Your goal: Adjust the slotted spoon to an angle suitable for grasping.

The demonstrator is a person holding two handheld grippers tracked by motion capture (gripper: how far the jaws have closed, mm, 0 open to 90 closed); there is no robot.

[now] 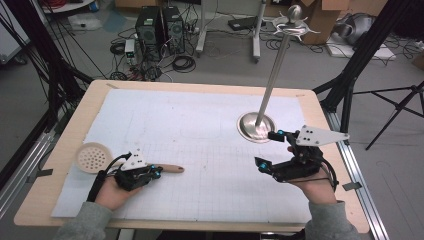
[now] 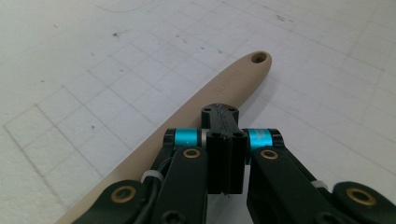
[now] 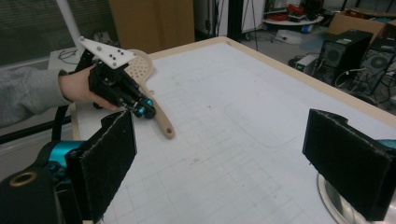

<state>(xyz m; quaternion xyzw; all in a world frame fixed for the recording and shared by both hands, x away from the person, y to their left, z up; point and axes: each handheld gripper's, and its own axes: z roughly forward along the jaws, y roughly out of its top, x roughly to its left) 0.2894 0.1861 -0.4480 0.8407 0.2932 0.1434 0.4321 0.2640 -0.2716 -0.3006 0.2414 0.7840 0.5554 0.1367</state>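
On the gridded sheet (image 1: 200,150) — one beige skimmer (image 1: 95,157), left tongs (image 2: 223,140) clenched empty above its handle — right tongs (image 1: 274,148) released.

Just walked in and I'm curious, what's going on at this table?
A person works two handheld grippers over a gridded white mat. The left gripper, jaws shut, sits over the handle of a beige slotted skimmer lying flat on the mat; a grip can't be confirmed. The right gripper hovers open beside the round base of a metal utensil stand, holding nothing.
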